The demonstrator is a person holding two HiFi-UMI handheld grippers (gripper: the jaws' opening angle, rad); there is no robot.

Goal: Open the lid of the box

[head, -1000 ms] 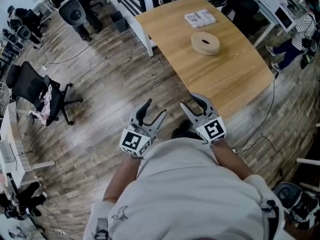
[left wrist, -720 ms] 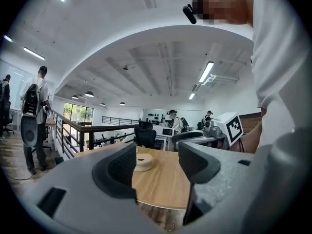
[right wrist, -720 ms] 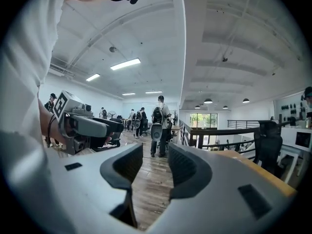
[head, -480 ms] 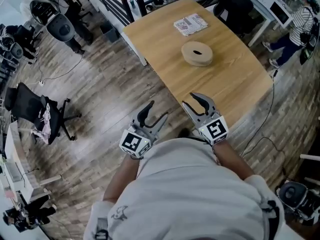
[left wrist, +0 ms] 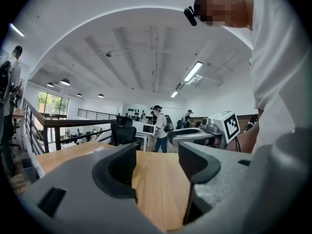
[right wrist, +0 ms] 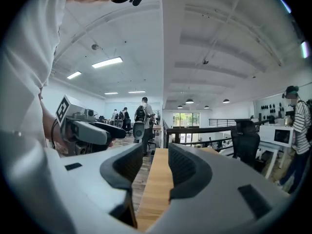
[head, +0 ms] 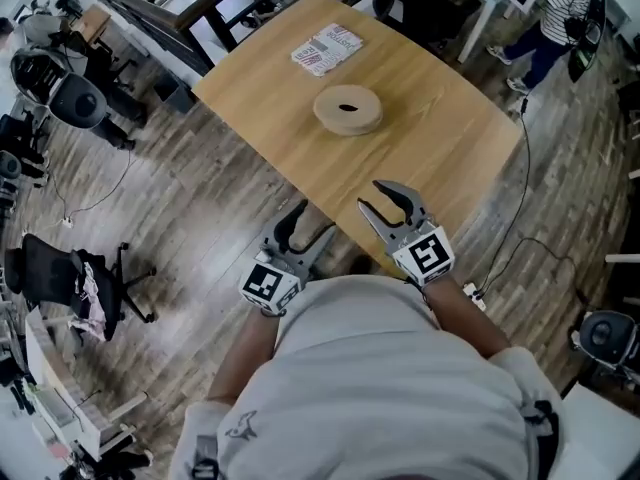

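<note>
The box [head: 347, 109] is a low round tan box with a lid that has a dark slot in its top. It sits closed near the middle of the wooden table [head: 440, 138]. My left gripper [head: 305, 230] is at the table's near edge, open and empty. My right gripper [head: 383, 200] is over the near edge, also open with nothing between its fingers. Both are well short of the box. In the left gripper view the open left gripper [left wrist: 156, 162] looks along the tabletop [left wrist: 158, 191]. The right gripper view shows the open right gripper [right wrist: 158, 167]. The box does not show in either gripper view.
A printed booklet [head: 325, 49] lies on the table beyond the box. Office chairs [head: 75, 278] stand on the wood floor at the left. A person [head: 555, 13] stands at the far right by other desks. A cable [head: 520, 183] runs along the floor right of the table.
The table and box have come nearer in the head view. Both grippers, earlier over the floor short of the table, now reach its near edge. Their jaws stay open.
</note>
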